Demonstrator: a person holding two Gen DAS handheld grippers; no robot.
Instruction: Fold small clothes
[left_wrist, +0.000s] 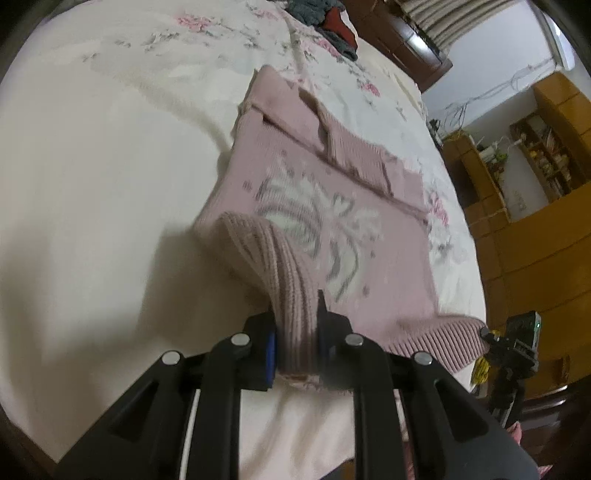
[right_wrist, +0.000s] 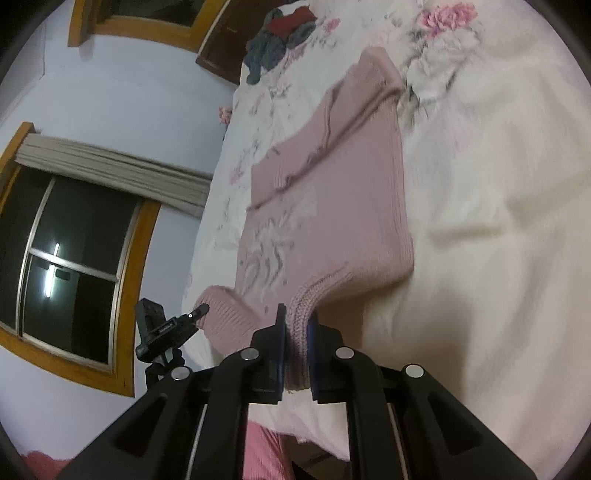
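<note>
We've got both the left gripper (left_wrist: 295, 332) and right gripper (right_wrist: 295, 336) clamped on the sweater (left_wrist: 325, 206) hem, nearest us on the bed (left_wrist: 92, 184); soft, floppy knit, so the corners seem best.

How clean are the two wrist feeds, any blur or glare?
Left wrist: pink sweater motion-smeared, gripper sharper, a shadow beside it on the bed. Right wrist: similar smear, a lamp glares in the dark window; both edges bend, fisheye.
</note>
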